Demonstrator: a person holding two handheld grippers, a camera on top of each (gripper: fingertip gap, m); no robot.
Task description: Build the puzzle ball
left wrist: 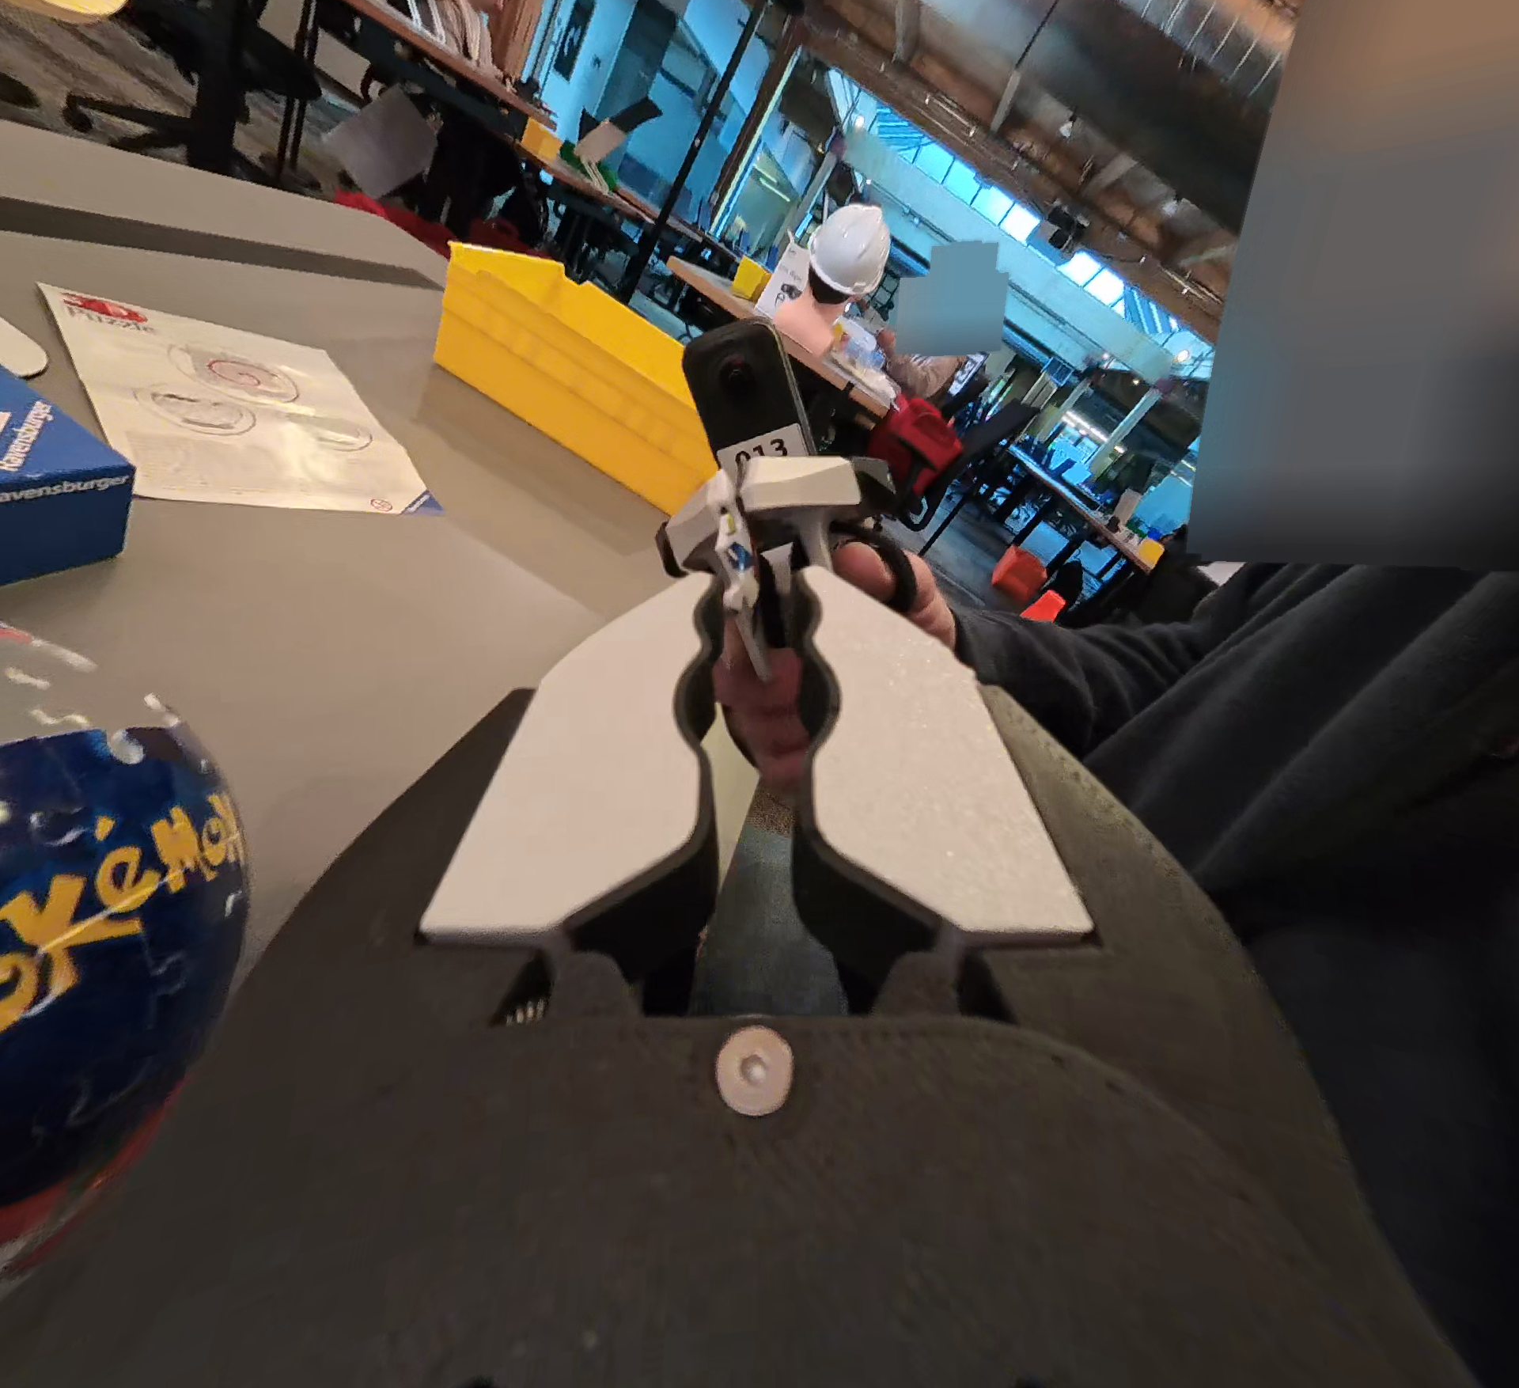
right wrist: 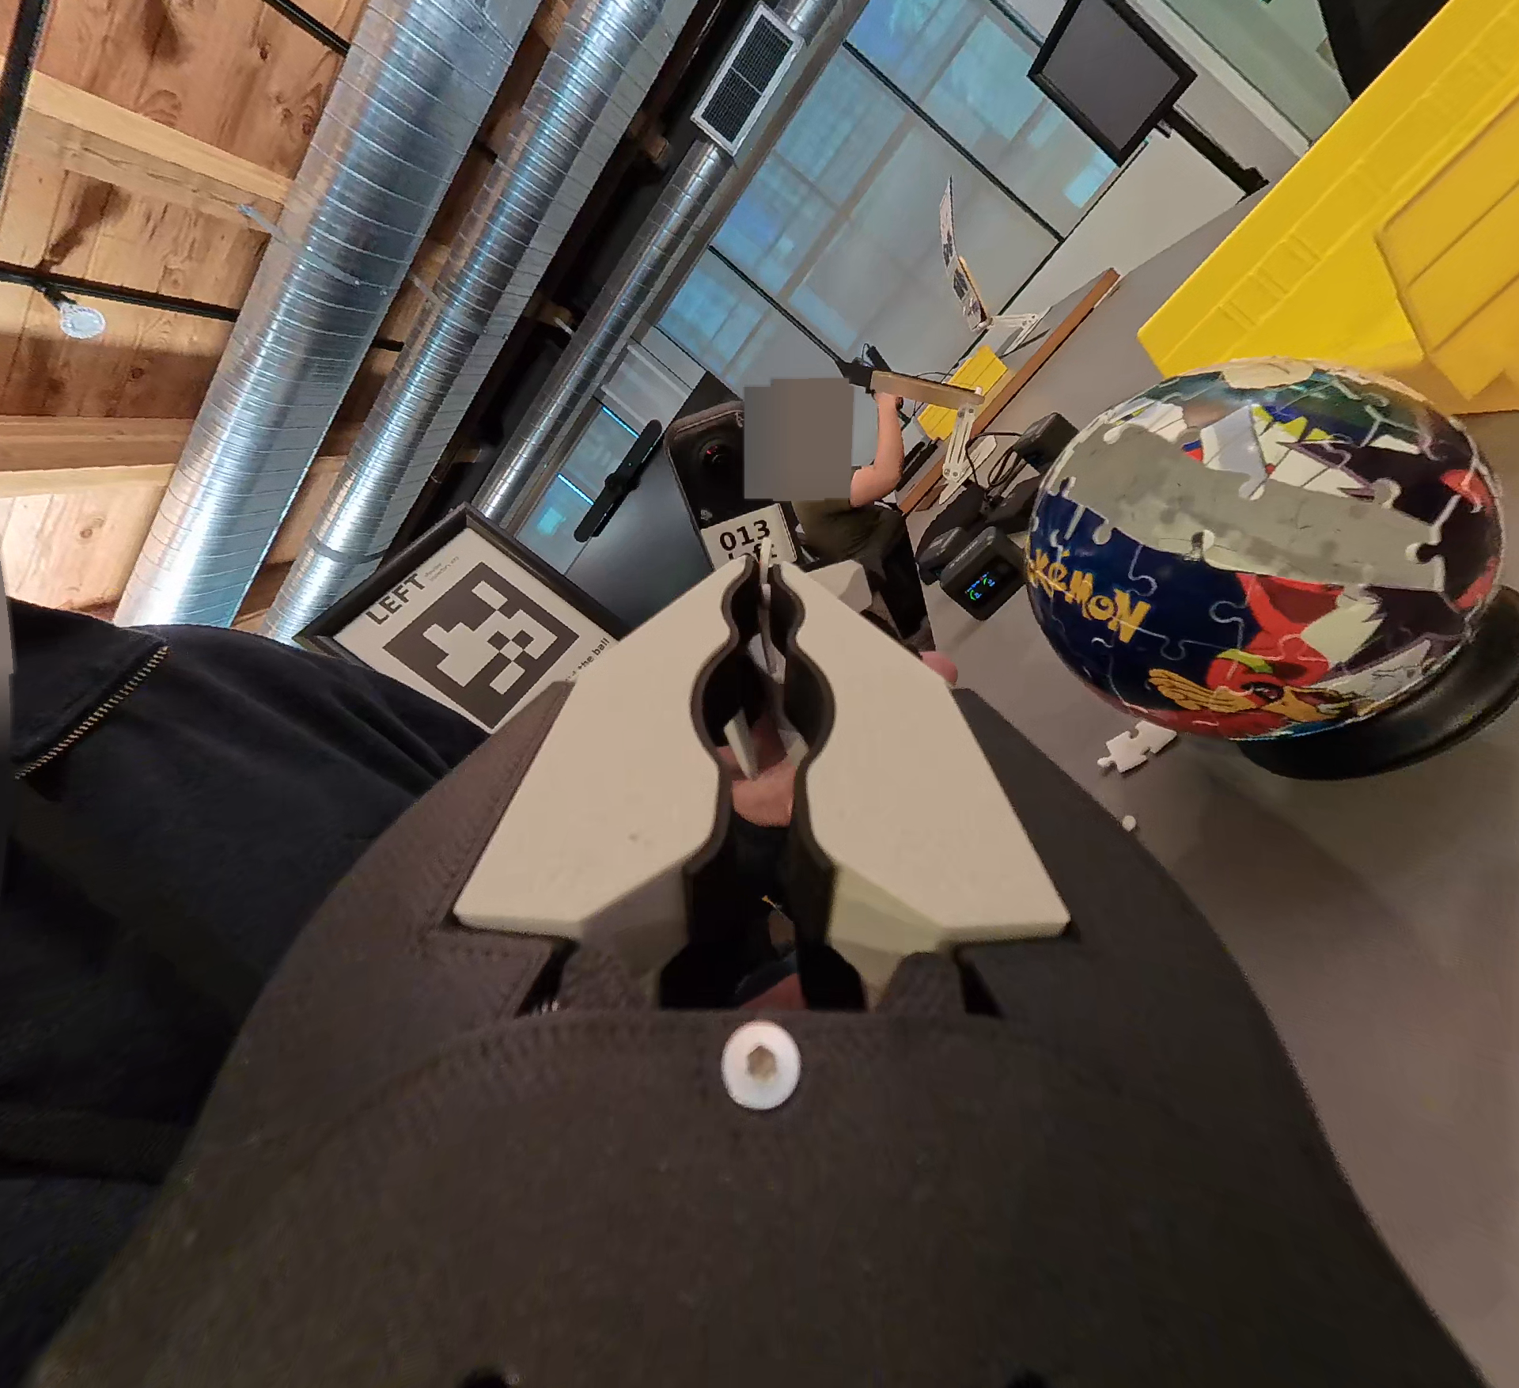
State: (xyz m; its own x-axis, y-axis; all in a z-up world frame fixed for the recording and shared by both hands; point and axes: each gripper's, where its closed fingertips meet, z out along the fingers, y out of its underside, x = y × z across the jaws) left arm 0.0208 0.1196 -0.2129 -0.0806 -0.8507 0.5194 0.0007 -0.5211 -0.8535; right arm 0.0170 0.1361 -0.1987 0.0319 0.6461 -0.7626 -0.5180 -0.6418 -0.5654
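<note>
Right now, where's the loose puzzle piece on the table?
Right wrist view, right of centre: the loose puzzle piece lies on the grey table, just left of the black stand under the puzzle ball.

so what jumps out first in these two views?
The puzzle ball, part built with a grey unfinished band, sits on a dark stand at right in the right wrist view, a loose white piece beside it. Mid-air, the left gripper and right gripper meet tip to tip, both nipping one puzzle piece. A yellow bin sits behind on the grey table.
</note>
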